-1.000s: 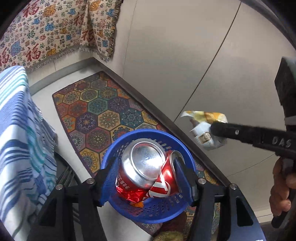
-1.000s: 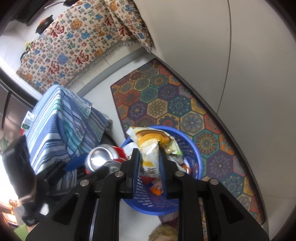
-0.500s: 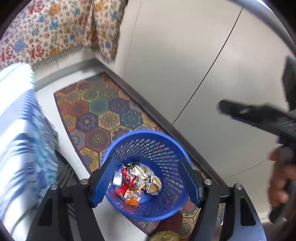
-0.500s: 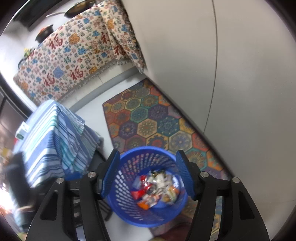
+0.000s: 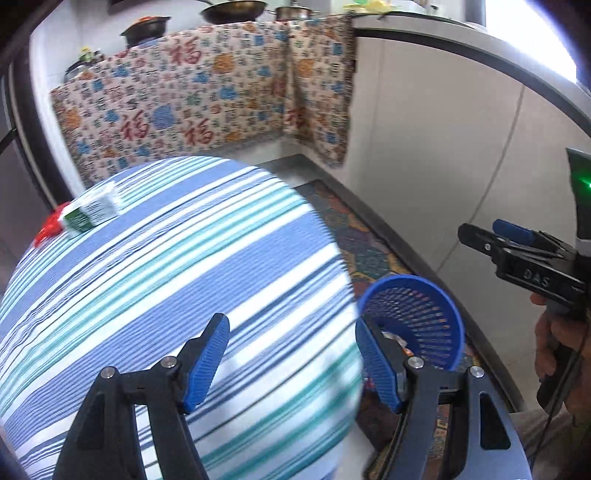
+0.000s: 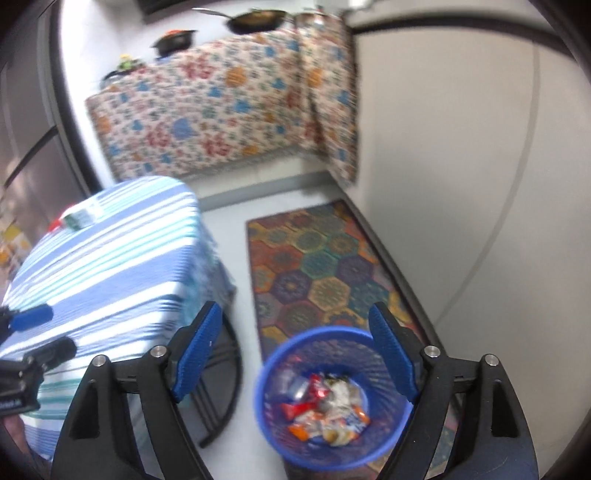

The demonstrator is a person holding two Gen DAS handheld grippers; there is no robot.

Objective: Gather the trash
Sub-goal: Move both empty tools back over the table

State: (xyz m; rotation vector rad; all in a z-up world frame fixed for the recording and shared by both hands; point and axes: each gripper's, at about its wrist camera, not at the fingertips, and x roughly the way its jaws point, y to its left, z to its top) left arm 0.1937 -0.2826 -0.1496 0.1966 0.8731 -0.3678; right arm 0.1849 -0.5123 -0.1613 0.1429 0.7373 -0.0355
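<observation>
Both tongs stand wide open and hold nothing. The left gripper (image 5: 291,356) hangs over the near edge of a table draped in a blue, white and teal striped cloth (image 5: 166,280); its left pad lies over the cloth and its right pad over the gap beside the table. The right gripper (image 6: 295,354) is above the floor, just above the blue mesh basket (image 6: 384,446), whose rim sits partly behind its right finger.

The basket stands on the near end of a patterned hexagon rug (image 6: 317,266), close to the table's side and near the pale wall panels (image 5: 436,155). Inside it lies the collected trash (image 6: 325,410): crumpled wrappers in red, orange and silver, too blurred to tell apart.

On the far left of the tabletop a small green-and-white carton (image 5: 90,214) lies flat, with a red item (image 5: 50,227) touching it on the left; what the red item is cannot be told. The table's dark metal legs (image 6: 221,391) show under the cloth, between the table and the basket.

Behind the table a counter is covered by a floral cloth with red characters (image 5: 199,99), and dark pans (image 5: 232,11) rest on top of it
</observation>
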